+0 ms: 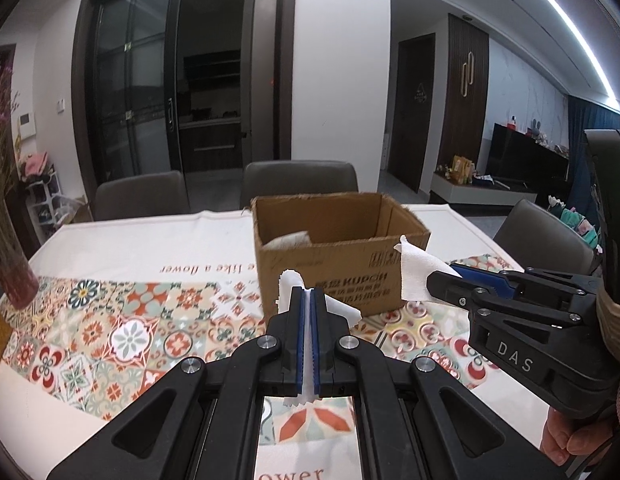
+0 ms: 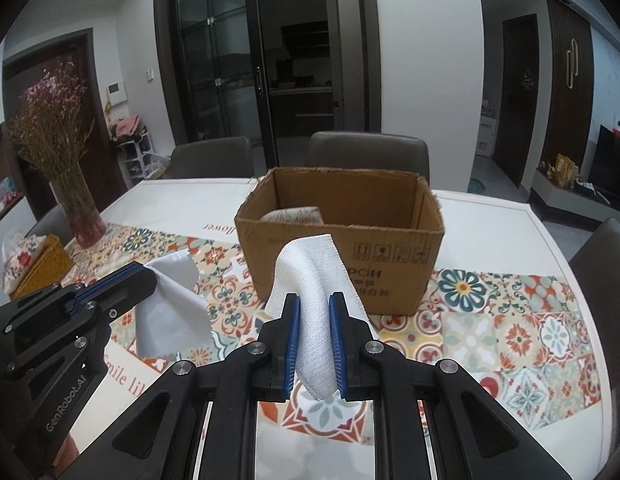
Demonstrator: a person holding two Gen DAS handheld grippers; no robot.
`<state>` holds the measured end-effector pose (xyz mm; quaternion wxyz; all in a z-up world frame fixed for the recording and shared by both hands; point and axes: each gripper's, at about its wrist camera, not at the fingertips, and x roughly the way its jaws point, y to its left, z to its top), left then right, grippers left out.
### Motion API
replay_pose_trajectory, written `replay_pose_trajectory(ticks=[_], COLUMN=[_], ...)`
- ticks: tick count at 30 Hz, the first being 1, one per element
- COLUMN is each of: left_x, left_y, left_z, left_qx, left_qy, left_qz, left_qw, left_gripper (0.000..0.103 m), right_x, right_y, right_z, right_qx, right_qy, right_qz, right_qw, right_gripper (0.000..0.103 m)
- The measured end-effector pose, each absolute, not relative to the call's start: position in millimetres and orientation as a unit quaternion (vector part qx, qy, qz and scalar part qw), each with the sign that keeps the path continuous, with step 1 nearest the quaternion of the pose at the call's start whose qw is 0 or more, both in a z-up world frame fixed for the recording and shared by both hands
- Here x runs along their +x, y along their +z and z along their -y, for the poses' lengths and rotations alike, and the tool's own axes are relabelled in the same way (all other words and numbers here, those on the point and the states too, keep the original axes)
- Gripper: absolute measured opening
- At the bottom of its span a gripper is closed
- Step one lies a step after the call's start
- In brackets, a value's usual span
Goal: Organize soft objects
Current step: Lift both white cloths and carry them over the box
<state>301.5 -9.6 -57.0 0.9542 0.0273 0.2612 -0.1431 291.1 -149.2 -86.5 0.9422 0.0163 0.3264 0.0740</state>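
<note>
Cloths could miss the box (image 2: 341, 220): both grippers, left (image 1: 308, 296) and right (image 2: 313, 304), pinch theirs in front of it.

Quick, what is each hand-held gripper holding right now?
Left hand-held gripper: closed on a thin smooth white cloth.
Right hand-held gripper: closed on a thicker woven white cloth.

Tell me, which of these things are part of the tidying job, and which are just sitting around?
Part of the job:
- thin white cloth, clamped in left gripper
- thick white cloth, clamped in right gripper
- cardboard box, one soft item inside

Just sitting around:
- vase of dried flowers
- tissue box
- chairs
</note>
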Motion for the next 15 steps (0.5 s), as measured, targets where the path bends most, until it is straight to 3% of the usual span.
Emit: replay_pose_trajectory(ticks=[15], left_x=[323.1], left_y=[-22.5], left_z=[35.1], left_qx=[0.044], left_qy=[-0.152], left_qz=[-0.211], left_qw=[0.965], left_gripper=[0.005], right_x=[297.5], right_y=[-50.4], right_z=[176.3], right_qx=[0.024], right_qy=[0.057], right_qz=[-0.280], right_qw=[0.958], right_gripper=[0.017])
